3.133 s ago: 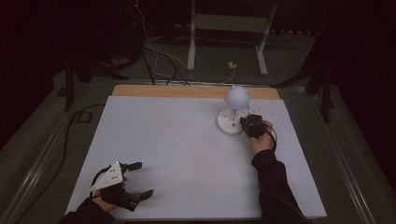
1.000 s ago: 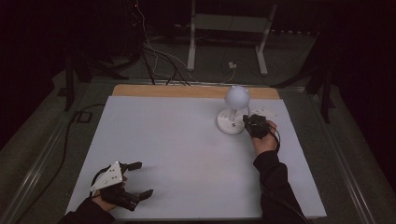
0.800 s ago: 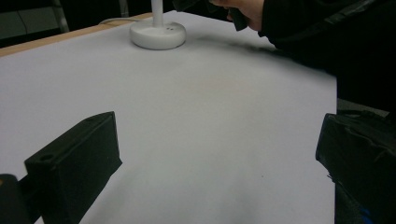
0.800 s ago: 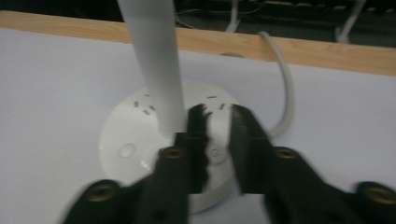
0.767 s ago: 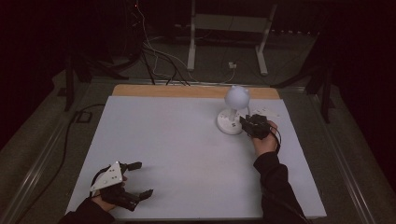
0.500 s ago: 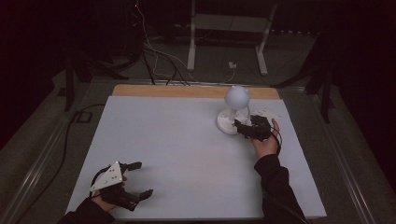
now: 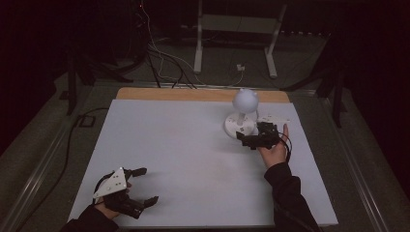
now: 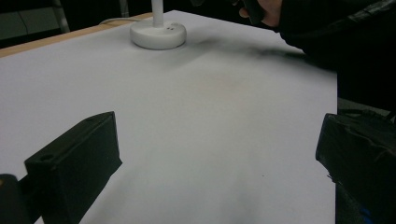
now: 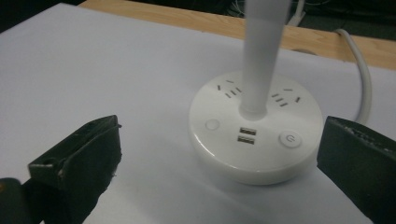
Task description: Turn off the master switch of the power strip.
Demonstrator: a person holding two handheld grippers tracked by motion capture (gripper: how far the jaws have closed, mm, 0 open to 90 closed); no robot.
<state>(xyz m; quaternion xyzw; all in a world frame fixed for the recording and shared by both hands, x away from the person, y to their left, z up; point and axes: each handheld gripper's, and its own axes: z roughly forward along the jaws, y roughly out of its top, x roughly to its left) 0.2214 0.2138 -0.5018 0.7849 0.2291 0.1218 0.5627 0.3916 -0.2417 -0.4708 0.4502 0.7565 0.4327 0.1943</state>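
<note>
High view. White rectangular tabletop (image 7: 193, 159) fills the centre of the frame, with a bare wooden strip (image 7: 159, 94) along its far edge. White desk lamp with round globe head and round flat base (image 7: 240, 124) stands right of centre, in the upper half of the tabletop. Right gripper (image 7: 245, 140), black, sits just below and right of the lamp base, its tips close to the base rim; contact cannot be told from here. Its jaws have just been opening and stand wide, nothing between them. The person's right hand (image 7: 274, 151) and dark sleeve (image 7: 290, 198) run down to the lower right. Left gripper (image 7: 147, 186), black with a grey three-cornered plate on top, lies at the lower left, well apart from the lamp, jaws spread wide and empty.

Left gripper view. Two black jaws at the lower left and lower right corners, wide apart, bare white tabletop between them. Lamp base at upper centre-left, far off. Dark sleeve at upper right.

Right gripper view. Two black jaws at the lower corners, wide apart. Lamp base sits ahead between them, centre-right, clear of both pads. On its top: socket slots, two USB ports, a round power button (image 9: 290, 139). White stem (image 9: 261, 56) rises from its middle; white cable (image 9: 362, 77) trails at the right.
</note>
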